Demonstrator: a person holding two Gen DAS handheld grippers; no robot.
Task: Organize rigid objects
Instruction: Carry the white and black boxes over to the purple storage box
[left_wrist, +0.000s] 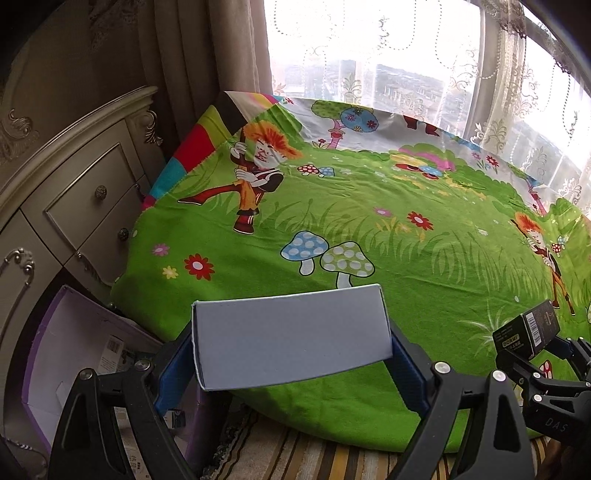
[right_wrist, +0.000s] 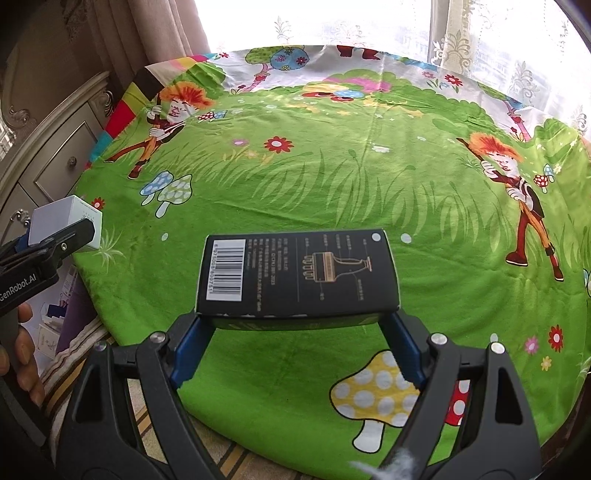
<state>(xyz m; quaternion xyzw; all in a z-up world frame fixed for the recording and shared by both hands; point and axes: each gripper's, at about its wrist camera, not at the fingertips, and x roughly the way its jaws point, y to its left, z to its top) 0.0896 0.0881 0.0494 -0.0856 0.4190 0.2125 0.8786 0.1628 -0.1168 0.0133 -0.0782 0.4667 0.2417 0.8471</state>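
My left gripper (left_wrist: 291, 365) is shut on a pale grey-white box (left_wrist: 291, 338) and holds it over the near left edge of the round table with the green cartoon cloth (left_wrist: 388, 229). The white box also shows at the left in the right wrist view (right_wrist: 66, 225). My right gripper (right_wrist: 295, 347) is shut on a black box (right_wrist: 299, 275) with a barcode and a gold drawing, above the table's near edge. The black box shows at the right in the left wrist view (left_wrist: 528, 332).
A cream dresser with drawers (left_wrist: 77, 195) stands left of the table. An open purple-edged carton (left_wrist: 74, 354) sits on the floor below the table's left edge. Curtains and a bright window (left_wrist: 388, 55) are behind the table. A striped rug (left_wrist: 295, 458) covers the floor.
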